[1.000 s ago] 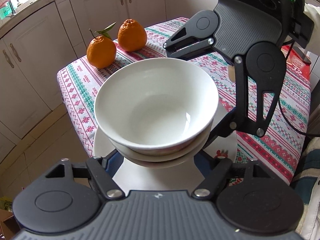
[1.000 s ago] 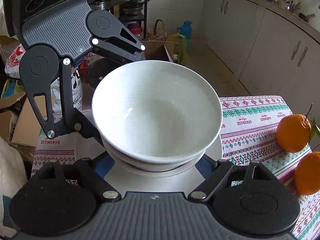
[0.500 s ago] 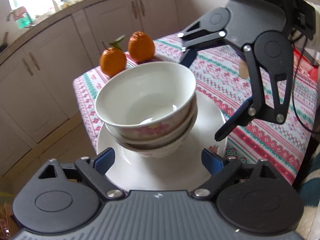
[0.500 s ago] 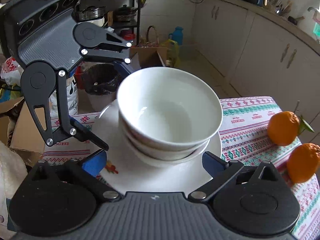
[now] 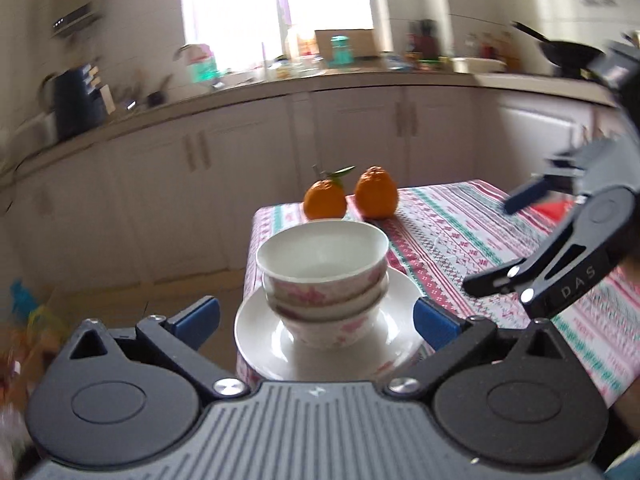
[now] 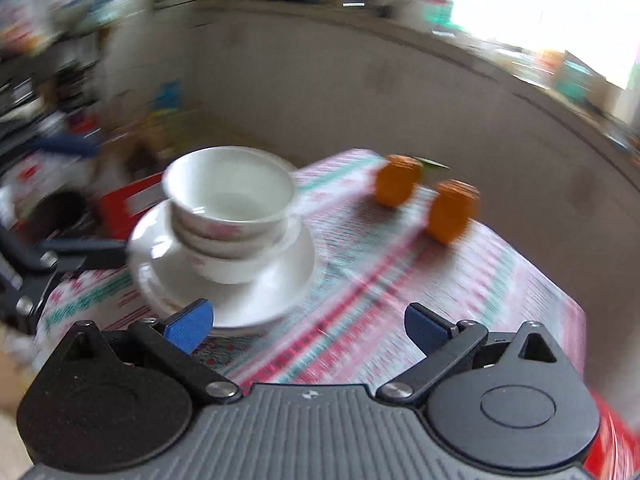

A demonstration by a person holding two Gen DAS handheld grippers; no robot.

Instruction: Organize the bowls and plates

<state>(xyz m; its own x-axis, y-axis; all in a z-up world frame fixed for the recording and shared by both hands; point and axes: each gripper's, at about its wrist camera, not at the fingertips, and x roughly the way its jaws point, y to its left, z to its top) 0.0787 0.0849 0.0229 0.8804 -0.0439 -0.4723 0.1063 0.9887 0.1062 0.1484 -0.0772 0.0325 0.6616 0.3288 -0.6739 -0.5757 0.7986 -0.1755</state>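
Presently, nested bowls (image 5: 322, 276) stand upright on a white plate (image 5: 256, 330) near the corner of the patterned tablecloth (image 5: 460, 232). Left gripper (image 5: 316, 318) and right gripper (image 6: 308, 324) both spread wide, holding nothing. Two oranges (image 5: 350, 196) sit beyond.

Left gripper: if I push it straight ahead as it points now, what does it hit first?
Most likely the stacked bowls on the plate. They sit centred between the open left gripper fingers; the plate's near rim may come first, since depth is unclear.
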